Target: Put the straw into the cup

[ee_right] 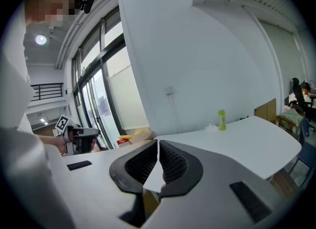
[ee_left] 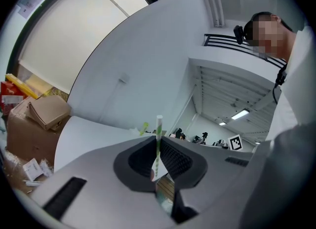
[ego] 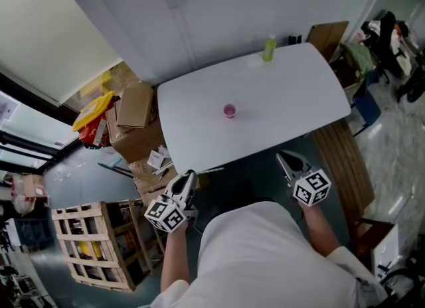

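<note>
The left tongs (ego: 189,178) are pinched shut on the straw (ee_left: 158,134), a thin white tube with green stripes. It is gripped low on its length, and most of it stands clear beyond the pads. The right tongs (ee_right: 157,143) are closed tip to tip with nothing between them.

Both are at the near edge of the white surface (ego: 299,101). The small pink cup (ego: 230,110) stands alone near the middle of it, well apart from either tool. A green bottle (ego: 269,48) stands at the far edge.

The straw looks like paper, so it is probably very light and fairly stiff along its length. It would crush or kink easily under a hard squeeze across it. The present hold, low down with a long free end, looks suited to leading that end into the cup. A loose grip could let it swivel between the pads.

The cup looks small and light. A straw catching its rim might tip it or push it along, so the free right tongs may be needed to steady it.
</note>
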The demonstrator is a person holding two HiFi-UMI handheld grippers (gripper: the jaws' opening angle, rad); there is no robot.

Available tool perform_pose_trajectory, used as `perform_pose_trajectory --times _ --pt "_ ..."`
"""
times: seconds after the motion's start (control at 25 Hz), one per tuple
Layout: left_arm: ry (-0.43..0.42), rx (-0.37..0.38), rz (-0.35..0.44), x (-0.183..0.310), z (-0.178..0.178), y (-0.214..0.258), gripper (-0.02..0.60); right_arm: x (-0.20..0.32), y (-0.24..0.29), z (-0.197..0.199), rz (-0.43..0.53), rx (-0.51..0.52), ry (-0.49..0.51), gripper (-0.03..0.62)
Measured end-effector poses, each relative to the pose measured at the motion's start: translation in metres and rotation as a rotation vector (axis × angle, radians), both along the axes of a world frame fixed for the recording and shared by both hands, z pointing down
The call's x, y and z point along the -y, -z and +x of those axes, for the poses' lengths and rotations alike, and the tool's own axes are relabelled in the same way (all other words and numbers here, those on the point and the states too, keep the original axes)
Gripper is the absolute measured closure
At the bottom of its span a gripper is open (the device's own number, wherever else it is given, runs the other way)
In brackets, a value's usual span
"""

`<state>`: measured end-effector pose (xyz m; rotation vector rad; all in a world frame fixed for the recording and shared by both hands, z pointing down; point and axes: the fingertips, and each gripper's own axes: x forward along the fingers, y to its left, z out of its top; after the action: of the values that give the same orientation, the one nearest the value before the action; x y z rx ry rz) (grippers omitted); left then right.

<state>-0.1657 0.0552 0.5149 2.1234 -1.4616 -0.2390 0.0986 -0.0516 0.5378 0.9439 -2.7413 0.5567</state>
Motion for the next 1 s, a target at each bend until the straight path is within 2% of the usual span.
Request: perform_pose_trajectory --times 0.32,0.56,1.0 --pt "0.048 0.006 -0.009 0.047 0.023 0.004 0.557 0.046 -0.008 0.021 -0.026 0.003 0.051 0.557" --pt "0.044 0.017 -0.015 0.07 0.033 0.006 0.558 0.067 -0.008 0.03 -0.039 0.017 0.035 0.557" --pt "0.012 0.041 -0.015 0.12 0.016 -0.006 0.558 0.087 -0.022 0.019 -0.071 0.005 -0.009 0.557"
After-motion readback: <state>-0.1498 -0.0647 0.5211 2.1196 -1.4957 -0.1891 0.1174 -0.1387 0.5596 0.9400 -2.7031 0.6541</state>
